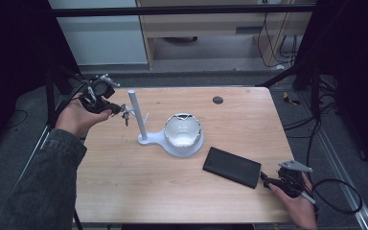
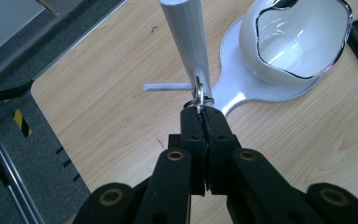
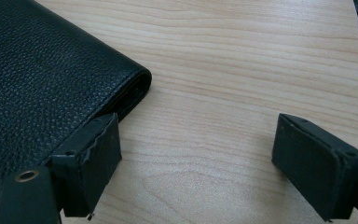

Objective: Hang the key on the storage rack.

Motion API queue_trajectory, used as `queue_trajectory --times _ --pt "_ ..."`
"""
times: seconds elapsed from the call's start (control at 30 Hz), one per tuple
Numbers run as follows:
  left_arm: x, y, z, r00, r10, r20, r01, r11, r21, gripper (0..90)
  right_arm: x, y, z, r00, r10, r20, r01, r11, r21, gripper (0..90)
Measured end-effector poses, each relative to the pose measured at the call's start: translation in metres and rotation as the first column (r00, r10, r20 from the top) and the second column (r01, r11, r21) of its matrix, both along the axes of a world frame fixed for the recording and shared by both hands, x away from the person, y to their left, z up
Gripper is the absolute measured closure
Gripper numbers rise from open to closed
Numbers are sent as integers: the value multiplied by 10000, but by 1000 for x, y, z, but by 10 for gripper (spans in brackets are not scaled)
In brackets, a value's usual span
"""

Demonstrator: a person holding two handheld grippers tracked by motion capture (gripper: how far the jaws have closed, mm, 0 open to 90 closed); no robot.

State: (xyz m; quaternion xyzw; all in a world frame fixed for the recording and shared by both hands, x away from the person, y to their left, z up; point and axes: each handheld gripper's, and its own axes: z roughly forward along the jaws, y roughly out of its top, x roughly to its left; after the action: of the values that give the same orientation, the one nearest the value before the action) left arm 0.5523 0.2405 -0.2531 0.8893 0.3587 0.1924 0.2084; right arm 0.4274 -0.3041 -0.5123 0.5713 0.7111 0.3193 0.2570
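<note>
So the left gripper (image 2: 200, 112), clamped on the key ring (image 2: 198, 95), has it at the white stand's post (image 2: 189, 42) but not yet hung, while the right gripper (image 3: 196, 154) waits with jaws apart beside the black wallet (image 3: 37, 84) at near right.

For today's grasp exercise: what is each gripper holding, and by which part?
Left gripper pinches a key ring by the ring's lower edge, beside the white post. Right gripper holds nothing.

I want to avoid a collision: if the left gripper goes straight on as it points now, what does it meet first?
Most likely the white post: the left gripper, shut on a key ring, points at its lower part, very near.
</note>
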Motion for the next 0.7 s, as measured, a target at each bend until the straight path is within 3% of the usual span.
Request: queue_trajectory --times 0.27,0.3,0.33,0.7 --pt "0 -2 -4 10000 -83 20 83 9999 138 878 0 0 0 10000 1 -2 -1 10000 40 155" --pt "-1 -2 -3 9992 -25 401 21 9999 100 876 0 0 0 10000 5 1 -5 10000 40 155" --pt "-3 -1 -2 9982 42 597 -37 10000 -78 805 0 0 0 10000 12 1 -12 10000 42 155" --pt "-28 -2 3 9900 -231 1389 296 9985 -456 670 0 -1 1 9999 -17 -108 18 10000 82 155"
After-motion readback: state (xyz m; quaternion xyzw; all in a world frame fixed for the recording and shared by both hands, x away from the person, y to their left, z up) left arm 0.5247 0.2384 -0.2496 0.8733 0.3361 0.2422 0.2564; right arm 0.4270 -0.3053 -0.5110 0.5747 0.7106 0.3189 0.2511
